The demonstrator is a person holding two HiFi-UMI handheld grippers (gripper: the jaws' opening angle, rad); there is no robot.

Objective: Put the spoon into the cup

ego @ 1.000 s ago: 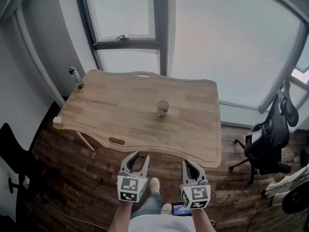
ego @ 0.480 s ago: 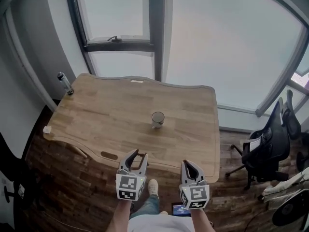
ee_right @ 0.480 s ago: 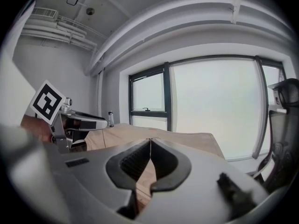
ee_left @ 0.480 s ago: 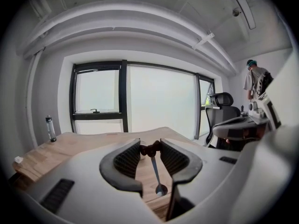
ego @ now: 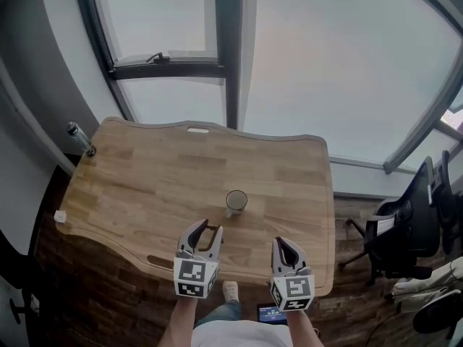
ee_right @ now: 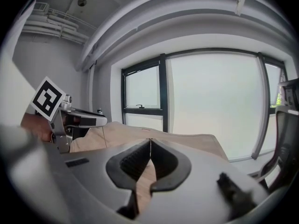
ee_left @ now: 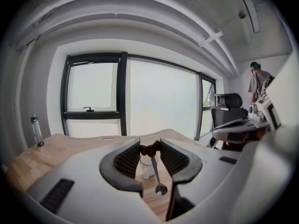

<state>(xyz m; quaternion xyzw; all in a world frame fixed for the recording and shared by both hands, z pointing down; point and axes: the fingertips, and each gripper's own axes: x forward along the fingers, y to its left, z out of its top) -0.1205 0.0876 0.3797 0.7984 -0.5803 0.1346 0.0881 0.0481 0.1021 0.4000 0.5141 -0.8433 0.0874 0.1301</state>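
A pale wooden tabletop (ego: 145, 186) stands before a big window, with a dark plank floor around it and an office chair (ego: 405, 230) at about 3 o'clock from it. On the tabletop, a little toward the near edge, stands the cup (ego: 236, 201), upright and alone. A bottle (ego: 79, 137) stands far off in the corner at 10 o'clock.

The person holds both tools over the near edge. The left hand-held gripper (ego: 206, 230) has its jaws partly apart and pressed on the dark, rounded end of the spoon (ee_left: 156, 176). The spoon hangs down from them, with its bowl at the bottom and clear of the wood. The cup is at about 1 o'clock from this gripper, near but not under the spoon. The right hand-held gripper (ego: 288, 246), at 3 o'clock from the left one, has its jaws closed together and holds nothing.

I judge that the spoon is already picked up and the step in hand is to bring it to the cup. The next move needs the spoon's bowl above the rim, centred over the opening, then lowered inside before the jaws let go. A touch on the rim could tip the light cup.
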